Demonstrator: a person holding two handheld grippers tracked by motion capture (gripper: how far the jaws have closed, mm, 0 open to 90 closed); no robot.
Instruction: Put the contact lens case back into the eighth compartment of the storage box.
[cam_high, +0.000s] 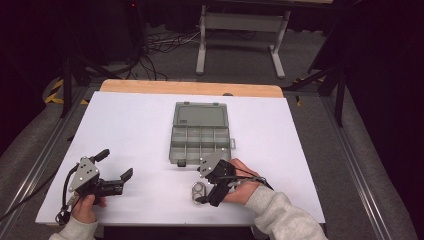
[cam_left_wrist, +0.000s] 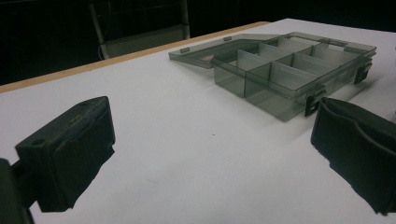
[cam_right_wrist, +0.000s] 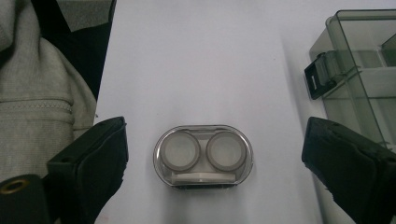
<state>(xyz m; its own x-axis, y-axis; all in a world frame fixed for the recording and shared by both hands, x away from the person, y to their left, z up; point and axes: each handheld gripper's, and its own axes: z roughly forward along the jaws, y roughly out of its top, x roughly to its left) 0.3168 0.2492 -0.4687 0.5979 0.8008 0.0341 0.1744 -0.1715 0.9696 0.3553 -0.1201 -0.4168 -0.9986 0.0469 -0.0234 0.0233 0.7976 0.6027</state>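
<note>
A smoky-grey organizer box (cam_high: 200, 135) lies open mid-table, its lid flat toward the far side and its compartments looking empty. A small clear oval case (cam_high: 198, 191) with two round wells sits near the front edge. My right gripper (cam_high: 199, 184) is open and straddles that case (cam_right_wrist: 203, 156), a jaw on each side, neither touching it. In the right gripper view, the right gripper (cam_right_wrist: 217, 140) has the box's latch corner (cam_right_wrist: 327, 77) just beyond its right jaw. My left gripper (cam_high: 115, 164) rests open at the front left, holding nothing. It faces the box (cam_left_wrist: 289, 70).
The white table top (cam_high: 135, 125) has a wooden strip (cam_high: 190, 88) along its far edge. Beyond it stand a metal frame (cam_high: 240, 35) and floor cables. A grey sleeve (cam_right_wrist: 37, 93) hangs by the table's front edge, close to the right gripper's left jaw.
</note>
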